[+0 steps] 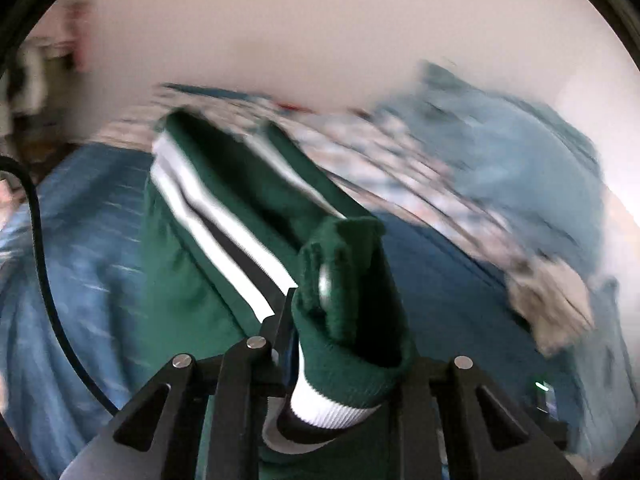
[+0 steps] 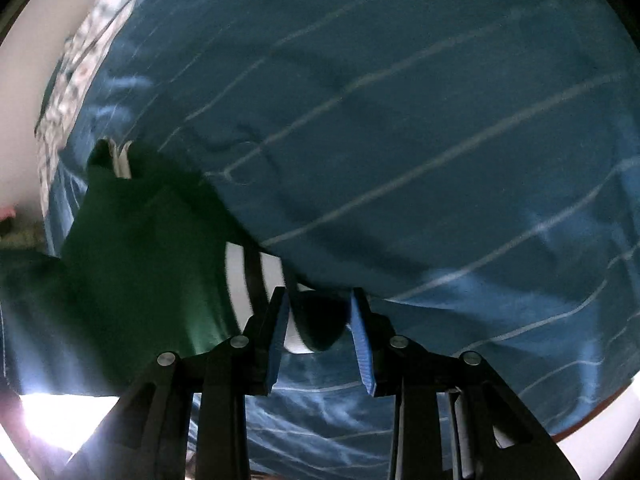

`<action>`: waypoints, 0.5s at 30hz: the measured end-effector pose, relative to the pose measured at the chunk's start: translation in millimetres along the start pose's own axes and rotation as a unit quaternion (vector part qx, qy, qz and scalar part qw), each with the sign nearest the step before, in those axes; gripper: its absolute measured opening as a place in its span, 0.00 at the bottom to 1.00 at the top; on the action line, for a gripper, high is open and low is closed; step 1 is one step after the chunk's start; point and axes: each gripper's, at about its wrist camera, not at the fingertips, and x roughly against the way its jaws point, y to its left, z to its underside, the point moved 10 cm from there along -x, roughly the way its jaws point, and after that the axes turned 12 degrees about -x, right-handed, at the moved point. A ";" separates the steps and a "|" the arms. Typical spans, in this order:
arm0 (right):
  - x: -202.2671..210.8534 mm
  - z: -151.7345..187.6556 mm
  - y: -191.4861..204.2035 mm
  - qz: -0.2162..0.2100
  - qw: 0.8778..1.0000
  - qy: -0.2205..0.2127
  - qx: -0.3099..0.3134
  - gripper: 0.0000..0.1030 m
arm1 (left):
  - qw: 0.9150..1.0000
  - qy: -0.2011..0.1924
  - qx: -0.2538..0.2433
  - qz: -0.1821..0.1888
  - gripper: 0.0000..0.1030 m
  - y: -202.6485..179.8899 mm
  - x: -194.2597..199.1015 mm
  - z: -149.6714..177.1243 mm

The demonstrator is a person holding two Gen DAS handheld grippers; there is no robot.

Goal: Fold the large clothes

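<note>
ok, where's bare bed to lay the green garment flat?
Free: striped blue sheet right of the green garment, out to the bed's edge. Crowded: far side by the wall, with the patterned blanket and a light blue bundle.

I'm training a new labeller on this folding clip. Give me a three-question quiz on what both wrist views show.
1. True or false: the left gripper is shut on green cloth.
2. What colours are the stripes on the green garment?
A. white and black
B. red and yellow
C. orange
3. What does the garment lie on?

Key:
1. True; a green cuff is bunched between its fingers.
2. A.
3. A blue bedsheet with thin pale lines. The right gripper is open, with a garment end between its pads.
</note>
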 end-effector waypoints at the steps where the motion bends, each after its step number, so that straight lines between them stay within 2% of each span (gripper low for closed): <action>1: -0.6 -1.6 -5.8 0.000 1.000 0.000 -0.006 0.32 | 1.000 0.010 -0.011 0.018 0.16 -26.9 -12.0 6.7; 3: -0.8 -4.7 -12.7 -0.002 1.000 -0.002 -0.007 0.32 | 0.997 0.044 -0.018 0.061 0.16 -76.9 -39.0 30.9; 6: 4.2 -10.9 -24.0 0.000 1.000 -0.006 -0.006 0.32 | 0.992 0.087 -0.032 0.085 0.16 -123.7 -72.5 64.5; 10: 9.9 -18.6 -38.7 0.004 1.000 -0.006 -0.010 0.32 | 0.984 0.153 -0.046 0.073 0.16 -136.6 -110.8 120.8; 12: 13.3 -19.9 -45.9 0.006 1.000 0.001 -0.010 0.33 | 0.982 0.168 -0.068 0.057 0.19 -137.2 -110.0 135.8; 13: 15.0 -20.1 -48.3 0.005 1.000 0.007 -0.009 0.38 | 0.980 0.177 -0.082 0.050 0.20 -136.8 -107.3 139.2; 15: 18.7 -18.0 -48.9 -0.002 1.000 0.021 -0.001 0.71 | 0.976 0.188 -0.103 0.040 0.21 -137.1 -97.9 137.3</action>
